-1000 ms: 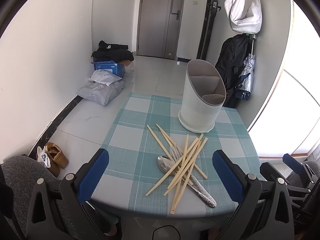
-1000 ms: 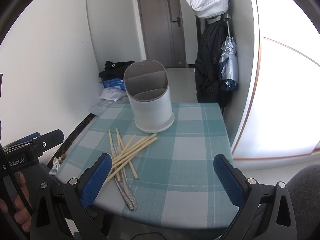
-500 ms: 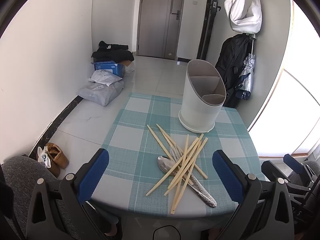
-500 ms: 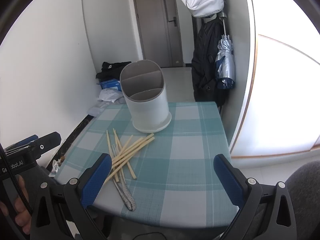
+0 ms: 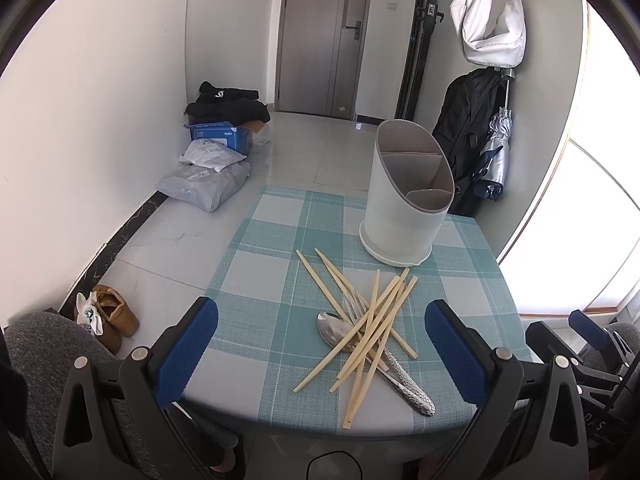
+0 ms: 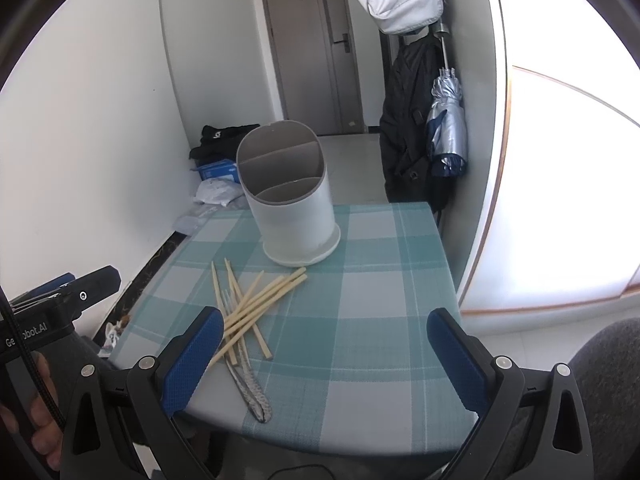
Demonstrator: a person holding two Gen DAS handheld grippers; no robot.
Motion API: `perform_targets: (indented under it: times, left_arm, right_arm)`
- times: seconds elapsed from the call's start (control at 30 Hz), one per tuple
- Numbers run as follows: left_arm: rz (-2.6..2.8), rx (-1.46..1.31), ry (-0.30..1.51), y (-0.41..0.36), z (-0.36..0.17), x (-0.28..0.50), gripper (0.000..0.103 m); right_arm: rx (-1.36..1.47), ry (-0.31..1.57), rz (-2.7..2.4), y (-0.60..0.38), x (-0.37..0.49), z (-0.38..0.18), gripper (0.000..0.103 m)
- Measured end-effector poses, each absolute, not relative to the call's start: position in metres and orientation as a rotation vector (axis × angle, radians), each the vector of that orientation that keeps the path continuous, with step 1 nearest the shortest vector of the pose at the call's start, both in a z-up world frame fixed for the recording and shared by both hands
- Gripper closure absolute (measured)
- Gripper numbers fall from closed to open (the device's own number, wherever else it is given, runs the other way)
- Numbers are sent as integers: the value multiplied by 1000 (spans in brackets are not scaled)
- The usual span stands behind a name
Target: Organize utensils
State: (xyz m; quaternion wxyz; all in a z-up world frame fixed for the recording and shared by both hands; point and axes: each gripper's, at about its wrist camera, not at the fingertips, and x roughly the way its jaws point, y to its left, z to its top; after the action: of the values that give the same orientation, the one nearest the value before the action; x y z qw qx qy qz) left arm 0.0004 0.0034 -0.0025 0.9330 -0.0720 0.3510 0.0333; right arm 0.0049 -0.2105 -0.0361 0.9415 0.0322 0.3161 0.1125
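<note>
A heap of several wooden chopsticks (image 5: 368,320) (image 6: 256,300) lies criss-crossed on the teal checked table (image 5: 280,280) (image 6: 368,304). Under them rest a metal spoon (image 5: 332,326) and a fork (image 5: 354,306), their patterned handles (image 5: 412,390) (image 6: 250,388) pointing to the near edge. Behind the heap stands a white divided utensil holder (image 5: 404,204) (image 6: 288,200) with nothing in it. My left gripper (image 5: 320,354) hangs open above the near table edge, left of the heap. My right gripper (image 6: 320,354) is open too, with the heap by its left finger.
Bags, a blue box and dark clothes (image 5: 224,140) lie on the floor by the left wall. A black backpack and a folded umbrella (image 5: 496,148) hang at the right, under a white bag (image 5: 488,20). Shoes (image 5: 108,312) sit on the floor near the table.
The right wrist view has shifted slightly, so the holder and heap sit a bit further left and nearer. The left gripper has barely moved. Nothing was picked up.
</note>
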Motion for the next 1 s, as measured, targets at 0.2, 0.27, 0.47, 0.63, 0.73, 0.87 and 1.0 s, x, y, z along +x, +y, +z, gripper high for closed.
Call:
perform_targets:
  times: [0.2,0.27,0.47,0.63,0.73,0.87,1.0]
  left_arm:
    - [72,-149,719,3,-3,0,1]
    - [72,-149,717,3,-3,0,1]
    - [77,-189,738,9,-8,4,1]
    - [49,-277,777,20,-13,12,1]
    - [53,-313,796,27,-16,17,1]
    - [82,-359,831,41,-23,27,1]
    - [126,-410,876,57,-32,39,1]
  right_arm:
    - [70,643,232,-210,5,-37,0]
    - [73,646,238,-210,5,-37,0]
    - [96,639,322,-207,6,-38,1]
    - [61,639,354,-195,12,-37,1]
    - [55,660,368,-189,25,-38,1]
    - [54,742,397,-178,51,-46,10]
    - [52,827,431,-162,75,-59,25]
